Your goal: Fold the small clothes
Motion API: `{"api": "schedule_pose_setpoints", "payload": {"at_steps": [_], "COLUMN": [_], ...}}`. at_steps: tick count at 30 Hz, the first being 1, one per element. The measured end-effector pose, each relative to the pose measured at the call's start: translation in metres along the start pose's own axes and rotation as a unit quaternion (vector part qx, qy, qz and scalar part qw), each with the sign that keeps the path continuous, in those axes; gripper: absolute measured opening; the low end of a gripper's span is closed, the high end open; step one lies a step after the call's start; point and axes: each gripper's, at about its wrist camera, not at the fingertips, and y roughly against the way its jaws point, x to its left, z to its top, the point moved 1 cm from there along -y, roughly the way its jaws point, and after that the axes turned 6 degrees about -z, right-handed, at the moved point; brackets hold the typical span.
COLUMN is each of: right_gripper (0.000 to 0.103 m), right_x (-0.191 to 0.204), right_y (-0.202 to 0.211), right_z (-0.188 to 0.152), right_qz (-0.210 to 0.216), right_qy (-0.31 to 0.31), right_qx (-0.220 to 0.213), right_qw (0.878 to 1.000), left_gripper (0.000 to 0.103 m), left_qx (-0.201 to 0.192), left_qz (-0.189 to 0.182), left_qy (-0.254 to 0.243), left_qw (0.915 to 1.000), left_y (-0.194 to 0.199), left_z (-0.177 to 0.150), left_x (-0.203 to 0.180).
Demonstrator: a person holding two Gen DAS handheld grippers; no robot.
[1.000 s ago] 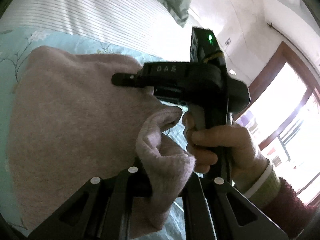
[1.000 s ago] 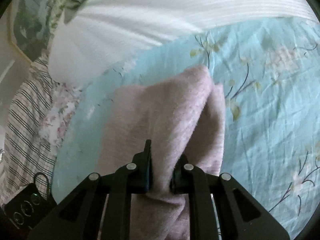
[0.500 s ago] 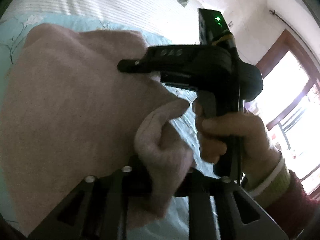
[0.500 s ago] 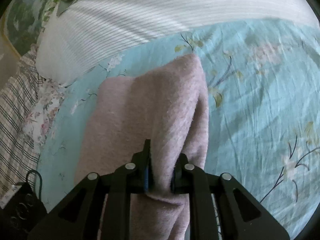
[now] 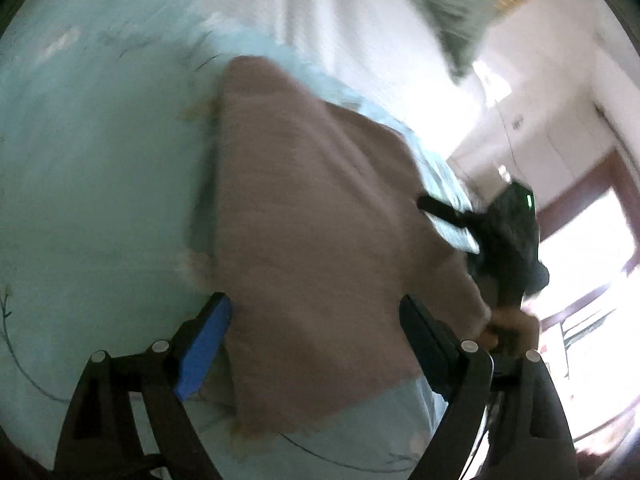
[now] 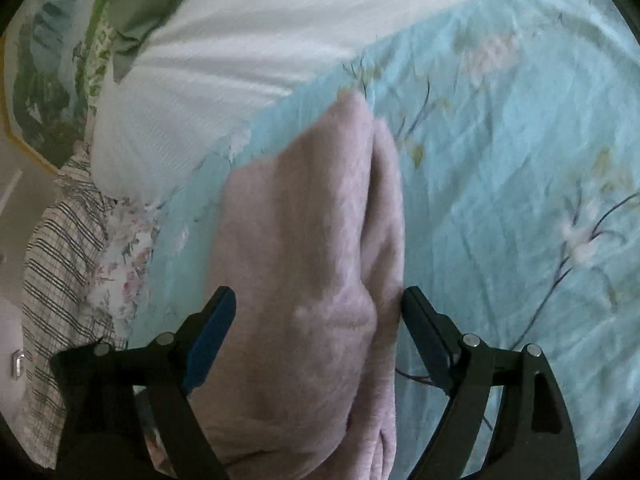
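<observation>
The pink garment [image 6: 312, 272] is laid folded on the light-blue floral sheet [image 6: 520, 160]. The left gripper [image 5: 316, 320] and right gripper [image 6: 318, 312] are spread wide over its near edge, gripping nothing.

A home bedroom: floral blue bedsheet [image 6: 500, 168], white striped pillow [image 6: 240, 60], wood-framed window [image 5: 592, 248].

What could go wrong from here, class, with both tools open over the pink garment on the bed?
1. The pink garment shows a raised ridge along its right edge, so the fold may spring open.
2. The right tool straddles the cloth with its jaws wide apart; a careless move could snag and drag it.
3. The left tool's view is blurred, so its aim is doubtful.
</observation>
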Motion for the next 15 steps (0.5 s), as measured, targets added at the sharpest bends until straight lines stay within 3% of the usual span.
{"api": "schedule_pose_setpoints", "payload": {"at_steps": [7, 10, 12, 13, 15], "right_gripper": [0.085, 0.085, 0.065, 0.051, 0.041], "right_x": [-0.008, -0.008, -0.005, -0.006, -0.006], "right_y": [-0.015, -0.023, -0.030, -0.035, -0.034], "right_z": [0.001, 0.001, 0.001, 0.000, 0.000], "right_qz": [0.016, 0.021, 0.025, 0.023, 0.027], "right_qy": [-0.006, 0.000, 0.004, -0.002, -0.008], "right_qx": [0.020, 0.030, 0.037, 0.046, 0.046], "right_qw": [1.000, 0.999, 0.999, 0.999, 0.999], "left_gripper": [0.086, 0.079, 0.058, 0.054, 0.038], "left_qx": [0.022, 0.021, 0.020, 0.019, 0.006], "left_qz": [-0.018, -0.036, -0.027, -0.025, -0.032], "left_qy": [0.037, 0.048, 0.038, 0.033, 0.034], "left_qw": [0.9989, 0.9980, 0.9987, 0.9990, 0.9989], "left_y": [-0.038, -0.058, -0.066, -0.069, -0.063], "left_z": [0.040, 0.053, 0.054, 0.055, 0.054], "left_x": [0.037, 0.042, 0.038, 0.036, 0.033]}}
